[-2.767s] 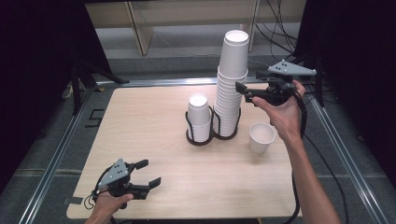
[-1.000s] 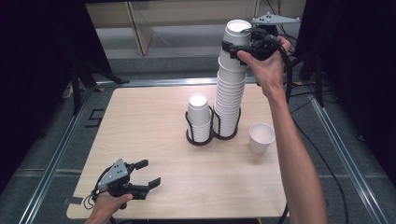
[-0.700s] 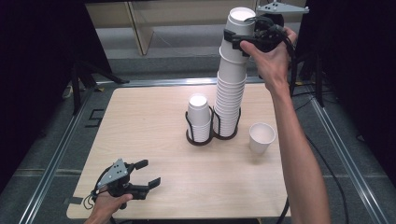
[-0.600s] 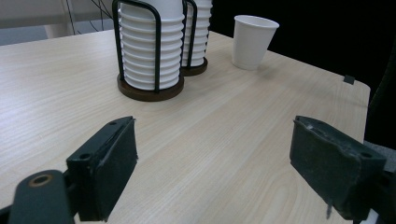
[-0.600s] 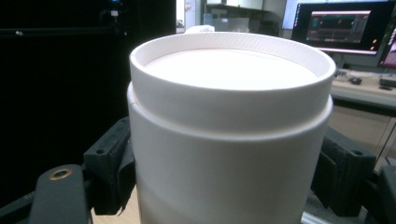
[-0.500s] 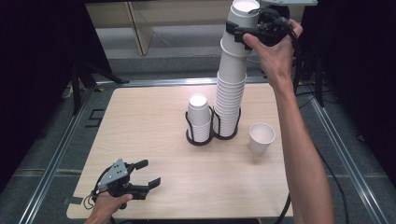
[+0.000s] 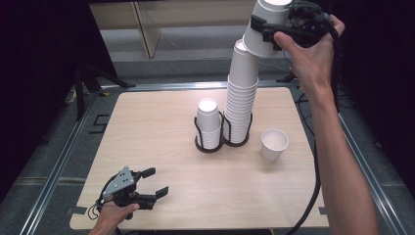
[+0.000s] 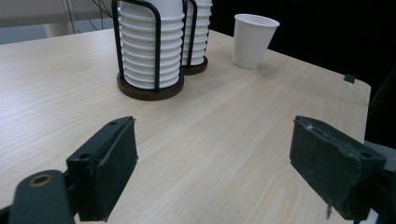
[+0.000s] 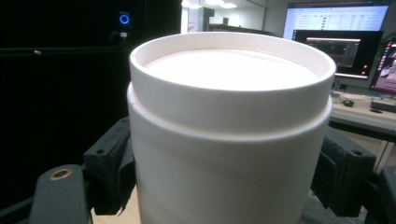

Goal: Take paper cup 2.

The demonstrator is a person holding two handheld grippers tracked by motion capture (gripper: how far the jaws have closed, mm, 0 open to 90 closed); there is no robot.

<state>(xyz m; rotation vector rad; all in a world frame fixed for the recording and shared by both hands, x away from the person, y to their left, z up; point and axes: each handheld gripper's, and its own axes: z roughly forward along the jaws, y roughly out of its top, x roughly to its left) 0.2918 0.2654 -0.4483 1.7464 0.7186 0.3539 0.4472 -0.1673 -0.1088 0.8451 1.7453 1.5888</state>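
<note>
Holding a white paper cup (image 7: pixel 264 30) in my right gripper (image 7: pixel 272 30), fingers (image 9: pixel 109 164) clamped on both sides of its wall, I had it up in the air, tilted, just above the top of the tall cup stack (image 7: pixel 241 93). That stack stood in a black wire holder (image 7: pixel 222 132) near the bench's (image 7: pixel 147 132) middle, a shorter stack (image 7: pixel 208 122) beside it. A single cup (image 7: pixel 274 144) stood alone toward the right edge. My left gripper (image 7: pixel 152 182) rested at the near left corner, fingers (image 8: pixel 106 164) wide apart, holding nothing.
</note>
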